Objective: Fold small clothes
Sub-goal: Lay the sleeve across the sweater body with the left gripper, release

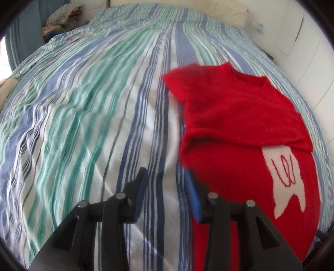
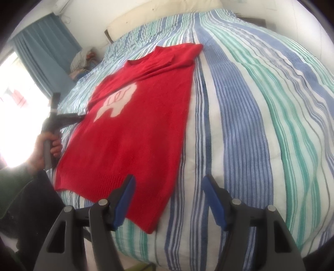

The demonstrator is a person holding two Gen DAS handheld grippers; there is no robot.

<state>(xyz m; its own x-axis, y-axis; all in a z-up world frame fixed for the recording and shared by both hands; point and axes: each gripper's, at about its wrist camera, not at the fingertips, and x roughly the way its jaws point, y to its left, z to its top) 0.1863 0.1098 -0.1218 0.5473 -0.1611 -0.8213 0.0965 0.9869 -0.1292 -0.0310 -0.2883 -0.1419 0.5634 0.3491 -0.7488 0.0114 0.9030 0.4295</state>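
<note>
A small red sweater (image 2: 133,129) with a white tooth design (image 2: 117,102) lies flat on the striped bed. Both sleeves are folded in over the chest. In the left wrist view the sweater (image 1: 246,116) lies to the right, one sleeve folded across above the white design (image 1: 286,177). My left gripper (image 1: 167,177) is open and empty at the sweater's left edge. It also shows in the right wrist view (image 2: 81,116), held by a hand. My right gripper (image 2: 168,183) is open and empty, over the sweater's bottom right corner.
The striped bedspread (image 2: 261,116) covers the whole bed. A pile of clothes (image 1: 60,18) sits at the far corner by the blue curtain (image 2: 41,52). A cream pillow (image 2: 158,18) lies at the head. A white wall (image 1: 302,62) borders the right side.
</note>
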